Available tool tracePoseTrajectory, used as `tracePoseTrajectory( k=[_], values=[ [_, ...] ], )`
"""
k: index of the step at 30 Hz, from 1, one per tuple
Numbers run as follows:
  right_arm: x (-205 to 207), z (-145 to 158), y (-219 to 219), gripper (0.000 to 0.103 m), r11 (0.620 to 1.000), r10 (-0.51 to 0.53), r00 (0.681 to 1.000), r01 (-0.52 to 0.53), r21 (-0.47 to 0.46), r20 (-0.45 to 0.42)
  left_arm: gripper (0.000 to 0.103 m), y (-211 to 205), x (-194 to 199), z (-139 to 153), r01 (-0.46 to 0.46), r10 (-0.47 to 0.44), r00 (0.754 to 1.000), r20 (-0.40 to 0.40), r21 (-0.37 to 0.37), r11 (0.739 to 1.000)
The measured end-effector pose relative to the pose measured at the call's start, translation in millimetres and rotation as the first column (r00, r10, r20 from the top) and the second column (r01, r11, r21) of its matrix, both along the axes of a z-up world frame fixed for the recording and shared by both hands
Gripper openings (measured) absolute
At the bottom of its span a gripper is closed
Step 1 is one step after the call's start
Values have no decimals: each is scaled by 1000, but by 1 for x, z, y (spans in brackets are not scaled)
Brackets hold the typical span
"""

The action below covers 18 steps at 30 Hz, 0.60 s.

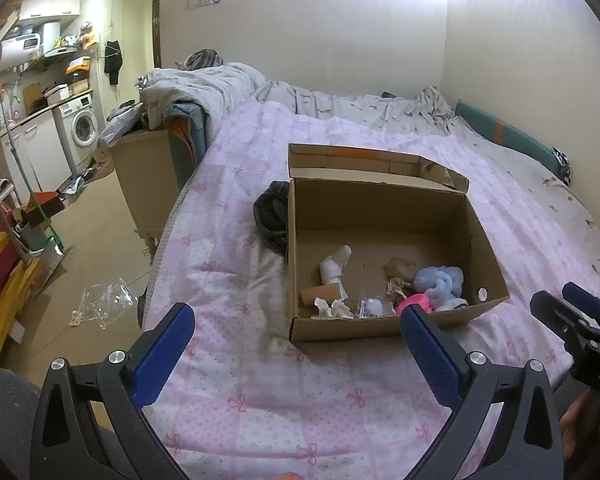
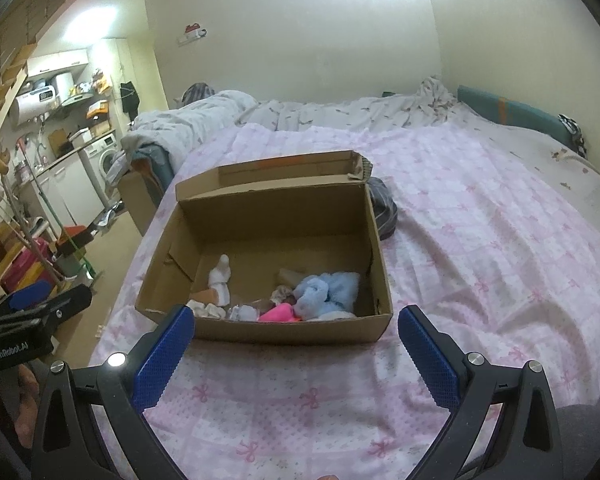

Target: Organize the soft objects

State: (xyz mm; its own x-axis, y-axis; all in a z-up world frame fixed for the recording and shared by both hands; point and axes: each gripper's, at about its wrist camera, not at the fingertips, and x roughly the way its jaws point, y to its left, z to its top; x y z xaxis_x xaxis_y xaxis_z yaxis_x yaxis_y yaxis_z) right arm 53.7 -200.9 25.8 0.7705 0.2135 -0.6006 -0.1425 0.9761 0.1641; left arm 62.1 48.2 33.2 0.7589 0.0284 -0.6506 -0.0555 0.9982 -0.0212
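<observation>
An open cardboard box (image 1: 384, 326) (image 2: 268, 330) sits on the pink bedspread (image 1: 284, 392) (image 2: 480, 264). Inside lie a fluffy light-blue soft toy (image 1: 440, 280) (image 2: 328, 290), a bright pink item (image 1: 414, 304) (image 2: 278, 314), white socks (image 1: 334, 266) (image 2: 220, 274) and small crumpled pieces. A dark garment (image 1: 270, 210) (image 2: 382, 210) lies on the bed against the box's outer side. My left gripper (image 1: 296, 330) hangs open and empty just short of the box's near wall. My right gripper (image 2: 296, 332) is likewise open and empty before the box; it also shows at the right edge of the left wrist view (image 1: 572, 308).
The bed edge drops to a tiled floor on the left, with clear plastic packaging (image 1: 104, 302) on it. A wooden cabinet (image 1: 148, 172), a washing machine (image 1: 80, 128) and cluttered shelves stand beyond. A rumpled grey duvet (image 1: 228, 80) and a teal pillow (image 1: 508, 132) lie at the bed's far end.
</observation>
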Motion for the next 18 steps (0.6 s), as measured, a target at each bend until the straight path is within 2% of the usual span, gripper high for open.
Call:
tracePoseTrajectory(
  k=[18],
  values=[
    [1,-1,3,103,1000,3,1000,-3,-20,-10,102,-4,-1,-2,4,-4,1000,-5,9,1000]
  ],
)
